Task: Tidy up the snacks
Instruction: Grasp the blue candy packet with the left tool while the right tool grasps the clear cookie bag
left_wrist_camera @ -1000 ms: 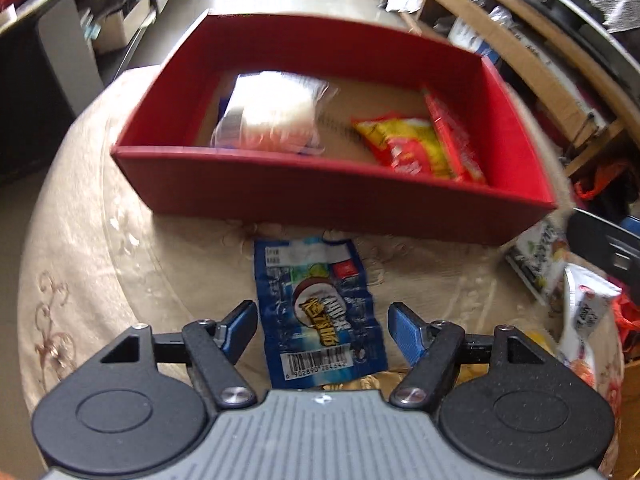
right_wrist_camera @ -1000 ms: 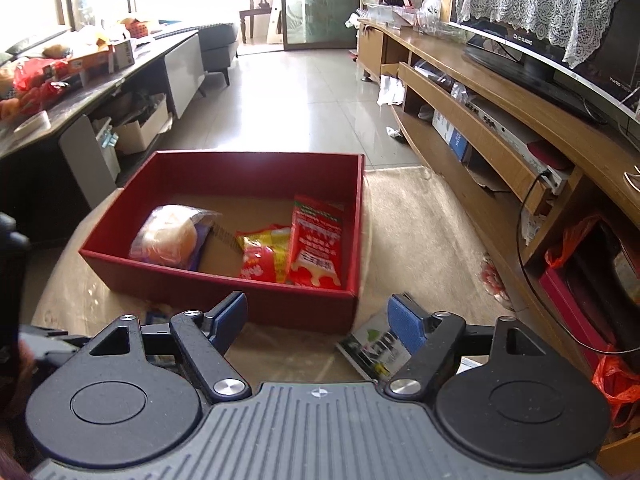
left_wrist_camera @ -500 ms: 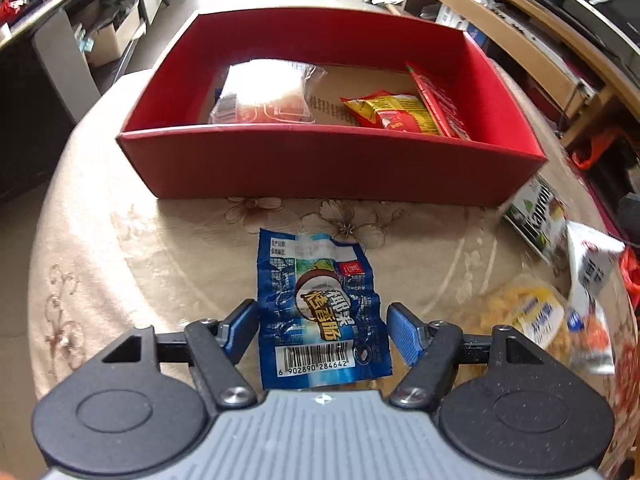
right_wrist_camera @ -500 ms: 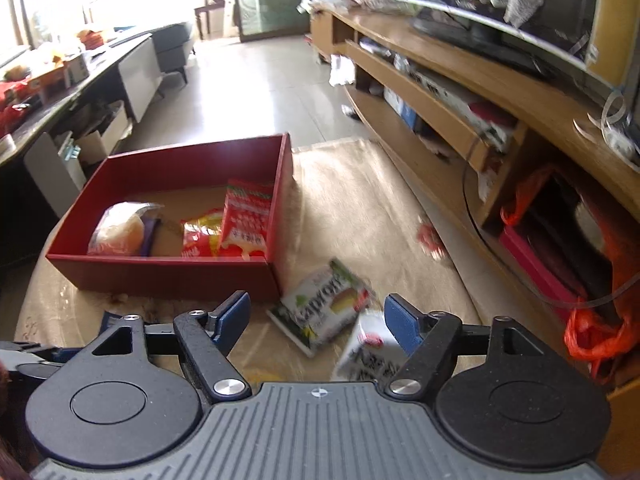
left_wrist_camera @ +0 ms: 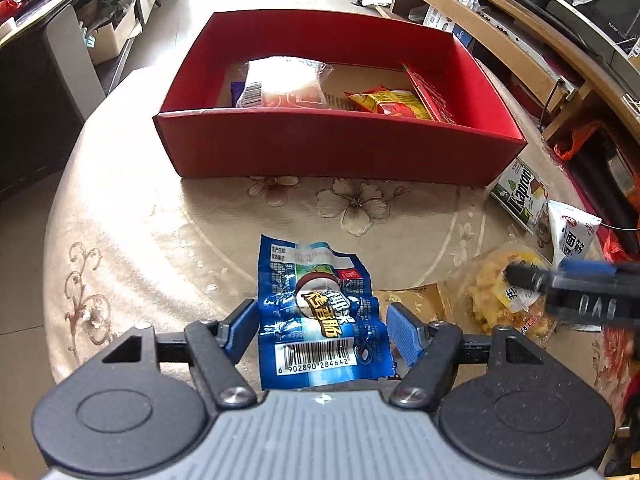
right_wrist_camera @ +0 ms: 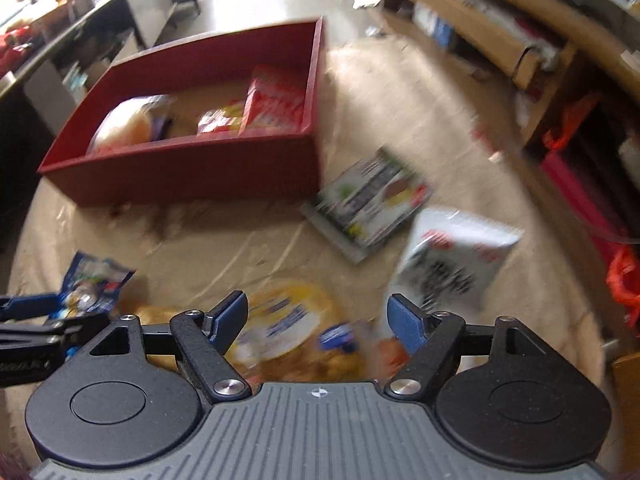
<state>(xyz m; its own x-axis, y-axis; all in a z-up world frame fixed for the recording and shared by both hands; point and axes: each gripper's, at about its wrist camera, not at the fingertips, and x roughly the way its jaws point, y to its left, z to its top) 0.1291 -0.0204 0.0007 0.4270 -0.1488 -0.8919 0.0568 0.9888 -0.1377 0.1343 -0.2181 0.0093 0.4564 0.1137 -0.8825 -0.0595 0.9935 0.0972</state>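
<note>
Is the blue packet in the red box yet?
Out. The blue packet lies on the table before the box, between the left gripper's fingers.

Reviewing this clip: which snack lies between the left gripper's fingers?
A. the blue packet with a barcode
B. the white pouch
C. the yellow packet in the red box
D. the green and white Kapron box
A: the blue packet lies on the cloth between the left gripper fingers, barcode end nearest the camera.
</note>
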